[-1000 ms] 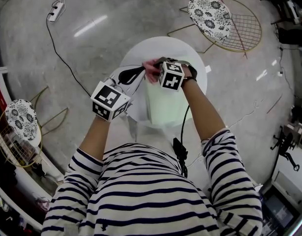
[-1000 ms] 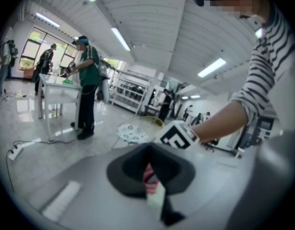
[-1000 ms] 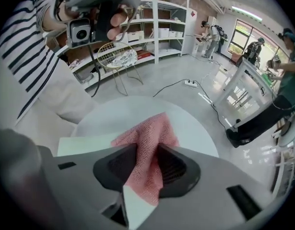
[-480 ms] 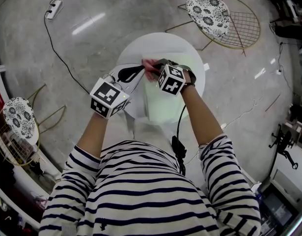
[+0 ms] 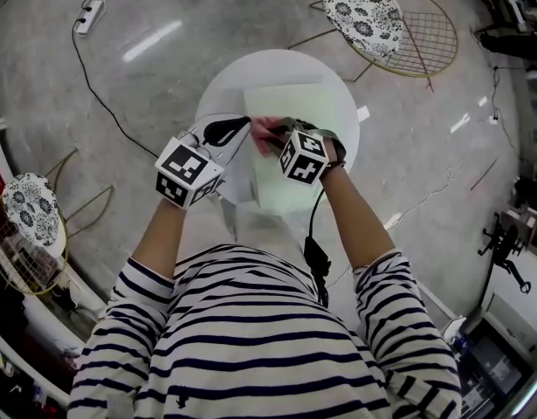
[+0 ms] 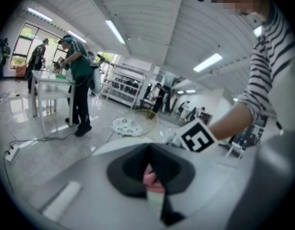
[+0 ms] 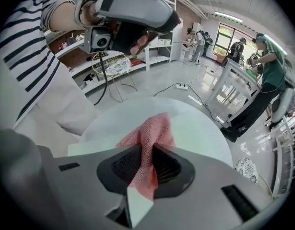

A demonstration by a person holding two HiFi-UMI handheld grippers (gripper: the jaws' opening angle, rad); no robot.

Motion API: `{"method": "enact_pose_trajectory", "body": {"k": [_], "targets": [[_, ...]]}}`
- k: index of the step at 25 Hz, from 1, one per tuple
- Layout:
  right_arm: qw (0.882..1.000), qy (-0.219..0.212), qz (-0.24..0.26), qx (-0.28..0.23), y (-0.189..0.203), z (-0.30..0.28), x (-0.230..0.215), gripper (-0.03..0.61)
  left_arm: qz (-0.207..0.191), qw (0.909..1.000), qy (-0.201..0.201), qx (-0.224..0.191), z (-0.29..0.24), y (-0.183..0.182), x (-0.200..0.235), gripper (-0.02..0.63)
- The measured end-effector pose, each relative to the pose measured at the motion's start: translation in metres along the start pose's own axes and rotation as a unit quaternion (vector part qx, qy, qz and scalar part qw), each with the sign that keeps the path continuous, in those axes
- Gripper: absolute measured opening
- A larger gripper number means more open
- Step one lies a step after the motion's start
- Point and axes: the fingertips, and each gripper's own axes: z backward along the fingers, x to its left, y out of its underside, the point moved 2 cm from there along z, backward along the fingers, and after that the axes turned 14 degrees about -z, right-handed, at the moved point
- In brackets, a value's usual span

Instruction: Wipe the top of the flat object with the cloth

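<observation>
A pink mesh cloth (image 5: 265, 133) hangs bunched between my two grippers above the round white table (image 5: 277, 68). The flat object, a pale green board (image 5: 290, 177), lies on the table beneath them. My left gripper (image 5: 242, 125) is shut on one end of the cloth (image 6: 150, 177). From the right, my right gripper (image 5: 275, 132) is shut on the cloth (image 7: 149, 145), which runs up between its black pads. In the right gripper view the left gripper (image 7: 140, 42) is at the top and pinches the cloth's other end. The board (image 7: 195, 133) shows under the cloth.
A wire-frame chair with a patterned cushion (image 5: 366, 11) stands beyond the table and another (image 5: 32, 209) at the left. A power strip and cable (image 5: 90, 14) lie on the floor. People stand at a white table (image 6: 51, 83) in the distance.
Both grippers stay close together over the board with the cloth between them. The whole scene has slid slightly up in the head view. No change of grip shows.
</observation>
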Motion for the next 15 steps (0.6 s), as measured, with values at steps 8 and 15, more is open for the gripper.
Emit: {"method": "enact_pose_trajectory", "body": {"k": [8, 15], "targets": [[1.000, -0.013, -0.008, -0.002, 0.021, 0.003, 0.035, 0.069, 0.000, 0.9999, 0.013, 0.005, -0.005, 0.004, -0.016, 0.006], [0.999, -0.032, -0.012, 0.003, 0.040, 0.006, 0.067, 0.071, 0.001, 0.9997, 0.023, 0.008, -0.013, 0.004, -0.025, 0.006]]}}
